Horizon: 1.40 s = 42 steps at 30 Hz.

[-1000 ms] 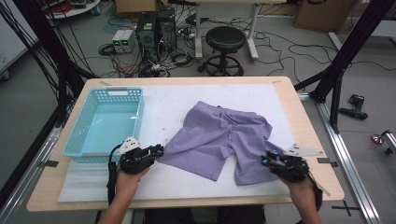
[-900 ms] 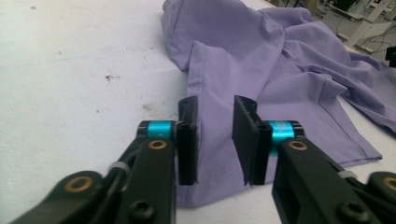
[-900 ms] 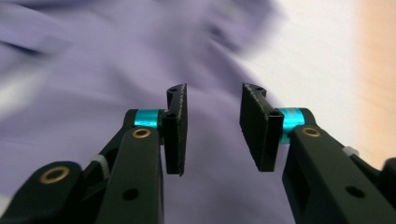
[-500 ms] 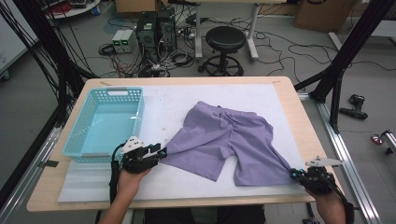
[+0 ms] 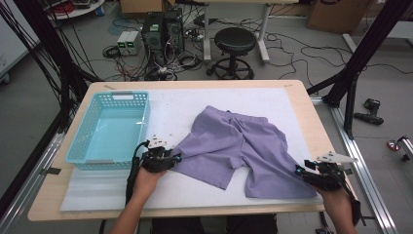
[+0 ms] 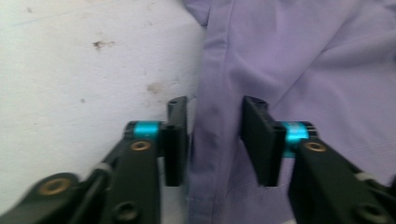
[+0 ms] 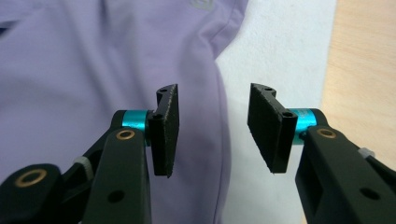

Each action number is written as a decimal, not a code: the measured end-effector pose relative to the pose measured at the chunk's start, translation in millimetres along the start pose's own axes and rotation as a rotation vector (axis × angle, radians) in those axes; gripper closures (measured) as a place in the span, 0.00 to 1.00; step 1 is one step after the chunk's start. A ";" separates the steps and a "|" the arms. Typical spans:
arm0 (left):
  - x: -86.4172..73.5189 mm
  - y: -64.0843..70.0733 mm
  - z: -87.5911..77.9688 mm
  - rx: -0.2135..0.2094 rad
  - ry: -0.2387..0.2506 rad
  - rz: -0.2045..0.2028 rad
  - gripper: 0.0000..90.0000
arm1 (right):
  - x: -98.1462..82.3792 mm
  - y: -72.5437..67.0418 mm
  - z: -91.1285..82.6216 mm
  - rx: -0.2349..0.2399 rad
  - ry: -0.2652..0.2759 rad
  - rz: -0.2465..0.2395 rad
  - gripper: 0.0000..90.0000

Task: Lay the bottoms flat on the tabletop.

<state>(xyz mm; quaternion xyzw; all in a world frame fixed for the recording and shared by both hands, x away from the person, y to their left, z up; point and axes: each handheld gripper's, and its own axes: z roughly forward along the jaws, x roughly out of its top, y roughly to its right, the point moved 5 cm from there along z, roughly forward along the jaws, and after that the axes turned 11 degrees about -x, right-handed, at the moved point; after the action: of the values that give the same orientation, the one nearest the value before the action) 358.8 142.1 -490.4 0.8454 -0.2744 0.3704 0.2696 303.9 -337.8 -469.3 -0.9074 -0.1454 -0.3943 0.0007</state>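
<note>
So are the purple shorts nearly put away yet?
Not yet. The shorts already lie spread flat on the white mat. Both grippers, left and right, sit open at their outer edges. Folding them and getting them into the empty blue basket probably remain.

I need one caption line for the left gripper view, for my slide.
Left gripper with its fingers open astride the hemmed edge of purple shorts lying on a white mat.

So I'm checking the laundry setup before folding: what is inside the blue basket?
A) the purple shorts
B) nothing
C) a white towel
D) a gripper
B: the blue basket holds nothing in the high view, while the purple shorts lie spread on the white mat beside it.
</note>
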 end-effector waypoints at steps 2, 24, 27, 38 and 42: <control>-3.1 1.8 -3.6 -0.001 -0.017 0.032 0.95 | 1.8 -3.4 12.4 0.017 -0.034 -0.011 0.72; -36.1 58.0 -66.3 -0.221 -0.013 0.063 0.80 | -29.8 -13.1 -29.1 0.191 -0.070 -0.120 0.91; -13.1 52.3 -60.9 -0.217 0.063 0.069 0.67 | -13.1 -10.7 -24.3 0.185 -0.019 -0.066 0.75; 76.3 25.7 -12.1 -0.182 0.247 0.094 0.48 | 60.2 -10.4 26.4 0.154 0.109 -0.003 0.60; 89.8 14.9 5.6 -0.146 0.240 0.064 0.48 | 79.7 -14.9 47.8 0.130 0.099 -0.038 0.59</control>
<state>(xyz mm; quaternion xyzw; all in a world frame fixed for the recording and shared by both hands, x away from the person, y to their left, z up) 403.2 104.2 -420.4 0.7641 -0.2932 0.4564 0.3492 385.7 -297.1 -446.9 -0.8819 -0.1877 -0.4285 0.0592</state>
